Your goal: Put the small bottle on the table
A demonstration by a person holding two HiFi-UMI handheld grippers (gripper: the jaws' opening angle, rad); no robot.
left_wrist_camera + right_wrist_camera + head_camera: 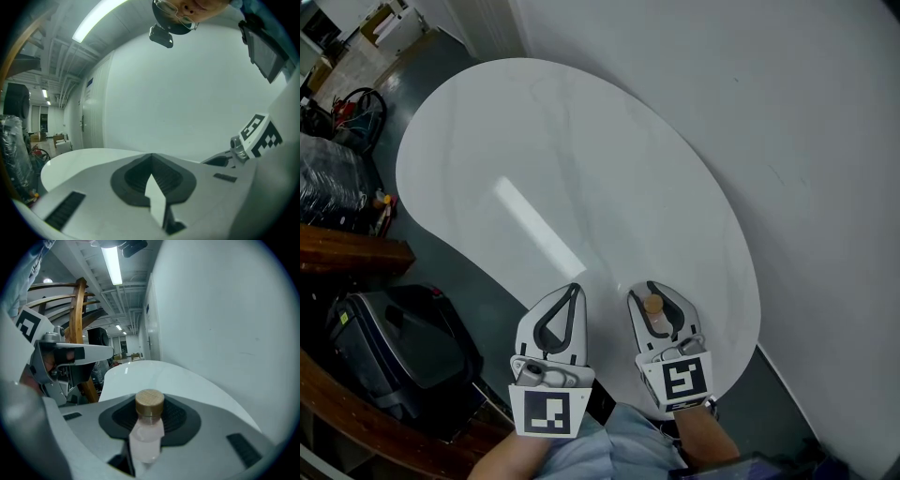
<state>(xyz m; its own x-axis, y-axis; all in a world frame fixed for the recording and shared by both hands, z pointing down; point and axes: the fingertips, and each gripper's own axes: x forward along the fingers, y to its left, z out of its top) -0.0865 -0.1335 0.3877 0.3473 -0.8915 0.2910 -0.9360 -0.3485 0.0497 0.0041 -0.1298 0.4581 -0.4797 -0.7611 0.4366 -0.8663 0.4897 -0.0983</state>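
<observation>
A small clear bottle point(654, 312) with a round wooden cap stands upright between the jaws of my right gripper point(652, 286), which is shut on it. In the right gripper view the bottle point(146, 439) fills the middle, its cap level with the jaw tips. This gripper hovers over the near edge of the white rounded table point(562, 159). My left gripper point(574, 287) is beside it on the left, also over the near edge, its jaws shut with nothing between them. In the left gripper view the jaws point(151, 157) meet over the table point(79, 157).
A white wall point(797, 112) runs along the table's right and far side. A black case point(403, 347) and a curved wooden rail point(347, 248) lie at the near left. Wrapped goods point(328, 183) and cables point(356, 108) sit on the dark floor at the far left.
</observation>
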